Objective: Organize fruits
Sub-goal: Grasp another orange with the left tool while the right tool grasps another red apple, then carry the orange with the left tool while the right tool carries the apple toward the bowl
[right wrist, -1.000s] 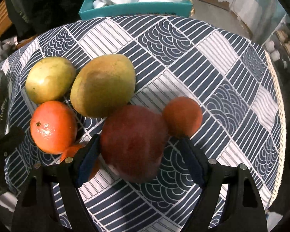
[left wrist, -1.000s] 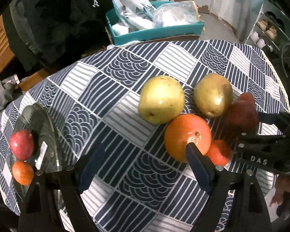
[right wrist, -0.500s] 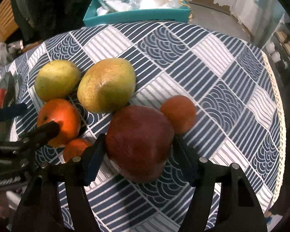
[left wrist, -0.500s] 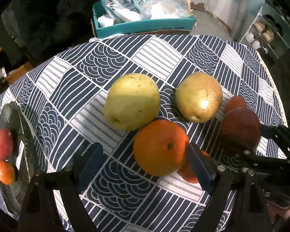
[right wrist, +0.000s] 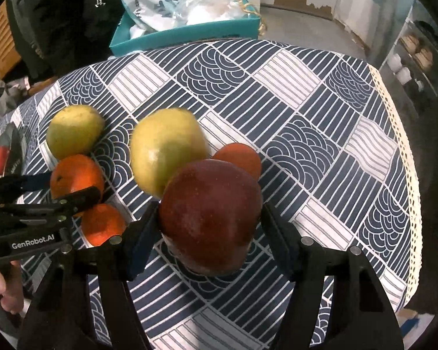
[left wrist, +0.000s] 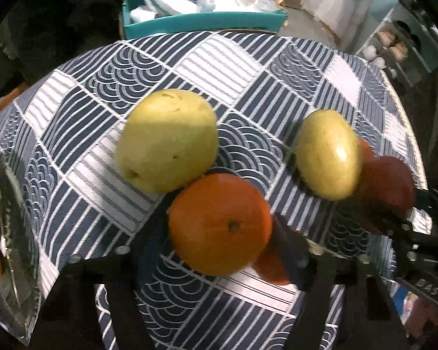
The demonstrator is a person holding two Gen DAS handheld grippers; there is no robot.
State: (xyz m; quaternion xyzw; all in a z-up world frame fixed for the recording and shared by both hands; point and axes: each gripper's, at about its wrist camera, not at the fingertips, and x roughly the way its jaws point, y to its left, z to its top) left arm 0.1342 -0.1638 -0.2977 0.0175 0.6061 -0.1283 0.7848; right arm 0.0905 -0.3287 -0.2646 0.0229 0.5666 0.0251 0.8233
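The left gripper (left wrist: 219, 250) had just closed on the orange (left wrist: 219, 224); the right gripper (right wrist: 208, 230) clamped the red apple (right wrist: 210, 215).

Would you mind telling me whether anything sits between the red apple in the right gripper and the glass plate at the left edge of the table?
Yes. Between the red apple, held in the right gripper, and the glass plate sit the large orange, a small orange, a yellow-green fruit and the left gripper, whose jaws have just been closing around the large orange.
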